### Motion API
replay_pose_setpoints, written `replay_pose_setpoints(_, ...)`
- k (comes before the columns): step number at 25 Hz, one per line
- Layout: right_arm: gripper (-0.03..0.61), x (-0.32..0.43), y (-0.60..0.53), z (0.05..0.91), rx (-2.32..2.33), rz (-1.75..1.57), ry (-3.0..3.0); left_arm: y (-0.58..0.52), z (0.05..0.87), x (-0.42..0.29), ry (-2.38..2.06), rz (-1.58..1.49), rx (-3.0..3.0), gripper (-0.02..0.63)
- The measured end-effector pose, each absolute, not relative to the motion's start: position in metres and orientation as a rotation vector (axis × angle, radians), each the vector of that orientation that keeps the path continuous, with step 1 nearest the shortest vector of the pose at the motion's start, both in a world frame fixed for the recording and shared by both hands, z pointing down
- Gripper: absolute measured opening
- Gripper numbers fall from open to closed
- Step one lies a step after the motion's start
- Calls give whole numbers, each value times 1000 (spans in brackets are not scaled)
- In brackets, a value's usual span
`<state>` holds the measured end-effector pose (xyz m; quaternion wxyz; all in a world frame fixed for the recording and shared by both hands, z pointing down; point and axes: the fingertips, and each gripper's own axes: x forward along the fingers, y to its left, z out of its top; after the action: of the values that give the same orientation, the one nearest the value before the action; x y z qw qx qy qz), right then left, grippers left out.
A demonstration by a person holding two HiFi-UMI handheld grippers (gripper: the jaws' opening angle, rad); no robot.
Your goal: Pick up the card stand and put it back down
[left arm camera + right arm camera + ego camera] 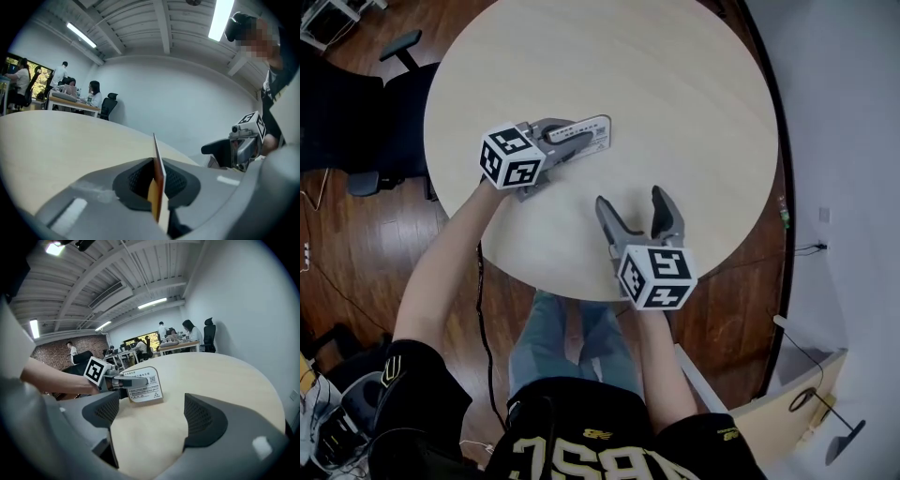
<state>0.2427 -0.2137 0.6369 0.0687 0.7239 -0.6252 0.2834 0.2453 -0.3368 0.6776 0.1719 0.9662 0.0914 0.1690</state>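
1. Nearest the person, the right tongs (pixel 631 199) hover over the near edge of the round table (pixel 675 94). Their jaws stand wide apart, with only bare tabletop between them.
2. Farther in and to the left, the left tongs (pixel 577 139) lie low over the table, their jaws closed on the card stand (pixel 598 131). The left gripper view shows the card edge-on, pinched between the pads (pixel 174 183).
3. In the right gripper view the card stand (pixel 146 385) is upright with its base at the tabletop, well apart from the right tongs.
4. Beyond the table, people (pixel 187 331) sit at desks.
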Motion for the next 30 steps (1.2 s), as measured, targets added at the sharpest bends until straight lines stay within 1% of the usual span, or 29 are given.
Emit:
replay_pose_setpoints(7,439,244,-221,571,2212,733,-1924,-346,601,228,128,432,2677,15)
replay_pose_setpoints(15,439,240,-258,464,2270,464,-2053,-391,441,176,-132,252,2849,15)
replay_pose_setpoints(20,439,229,-261,406,2324,391,-2117,-391,355,136,-310,151,2922,15)
replay_pose_setpoints(25,439,203,-265,353,2317,294,-2239,-403,317,88,-668,247,2978,15)
replay_pose_setpoints(30,439,177,-268,331,2270,213,-2313,-394,300,39,-930,168,2988,15)
